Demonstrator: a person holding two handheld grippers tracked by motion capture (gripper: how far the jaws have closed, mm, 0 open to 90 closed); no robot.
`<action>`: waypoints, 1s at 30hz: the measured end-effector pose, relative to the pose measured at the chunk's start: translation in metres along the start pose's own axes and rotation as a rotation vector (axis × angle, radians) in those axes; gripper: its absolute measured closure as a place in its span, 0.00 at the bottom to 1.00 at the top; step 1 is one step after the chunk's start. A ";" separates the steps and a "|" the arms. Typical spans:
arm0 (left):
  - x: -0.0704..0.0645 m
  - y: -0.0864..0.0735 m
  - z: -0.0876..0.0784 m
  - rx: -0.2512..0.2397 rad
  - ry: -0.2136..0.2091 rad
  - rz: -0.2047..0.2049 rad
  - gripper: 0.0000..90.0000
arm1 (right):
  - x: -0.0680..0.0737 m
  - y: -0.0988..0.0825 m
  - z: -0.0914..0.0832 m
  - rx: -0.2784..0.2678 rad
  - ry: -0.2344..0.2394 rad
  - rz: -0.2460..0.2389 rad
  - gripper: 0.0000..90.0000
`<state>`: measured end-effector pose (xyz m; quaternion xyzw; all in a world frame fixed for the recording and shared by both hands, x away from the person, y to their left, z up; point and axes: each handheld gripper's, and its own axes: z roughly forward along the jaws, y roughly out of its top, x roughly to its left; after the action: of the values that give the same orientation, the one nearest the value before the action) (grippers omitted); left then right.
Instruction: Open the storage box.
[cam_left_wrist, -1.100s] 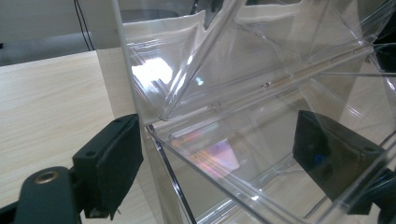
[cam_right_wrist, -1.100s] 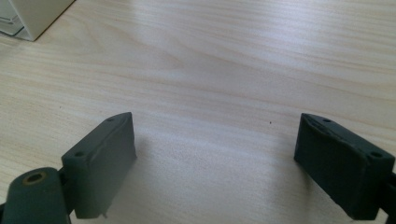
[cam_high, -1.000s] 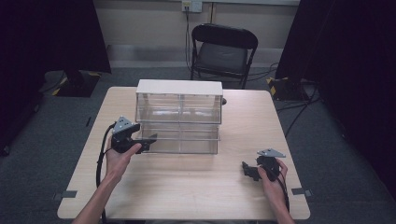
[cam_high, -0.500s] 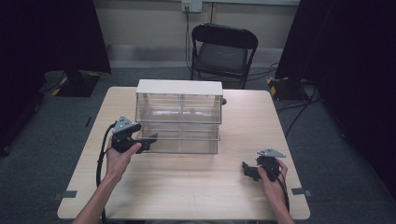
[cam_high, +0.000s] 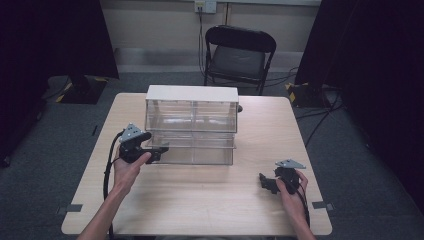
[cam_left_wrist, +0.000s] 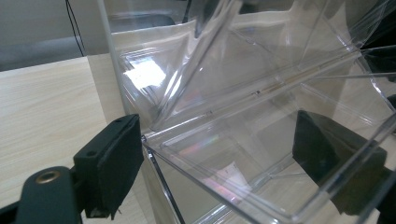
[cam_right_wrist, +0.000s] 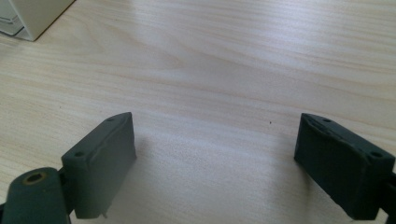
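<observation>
Clear drawer (cam_high: 192, 148): pulled out, unmoved this past second.
Left gripper (cam_high: 159, 150): jaws wide, straddling its 9 o'clock corner; steady.
Right gripper (cam_high: 266, 183): wide, empty, idle at 4 o'clock.

No readable text, label, brand, number or sign anywhere. Clear drawer cabinet (cam_high: 191, 125): plain white top, transparent fronts, unmarked. Small pale patch inside open drawer (cam_left_wrist: 233, 170), too blurred to read. Tabletop (cam_high: 200, 195) around cabinet: bare wood grain, no markings.
</observation>
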<state>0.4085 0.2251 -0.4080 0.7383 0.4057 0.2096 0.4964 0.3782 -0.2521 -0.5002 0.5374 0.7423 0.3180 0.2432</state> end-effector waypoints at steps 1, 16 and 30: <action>0.000 0.000 0.000 -0.004 -0.003 -0.006 0.17 | 0.000 0.000 0.000 0.000 0.000 0.000 0.13; 0.001 0.010 -0.004 -0.021 0.002 -0.003 0.17 | 0.000 0.000 0.000 0.000 0.000 0.000 0.13; 0.001 0.012 -0.002 -0.025 0.004 -0.003 0.17 | 0.000 0.000 0.000 0.000 0.000 0.000 0.13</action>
<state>0.4121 0.2250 -0.3966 0.7309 0.4051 0.2157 0.5051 0.3782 -0.2521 -0.5002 0.5374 0.7422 0.3180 0.2433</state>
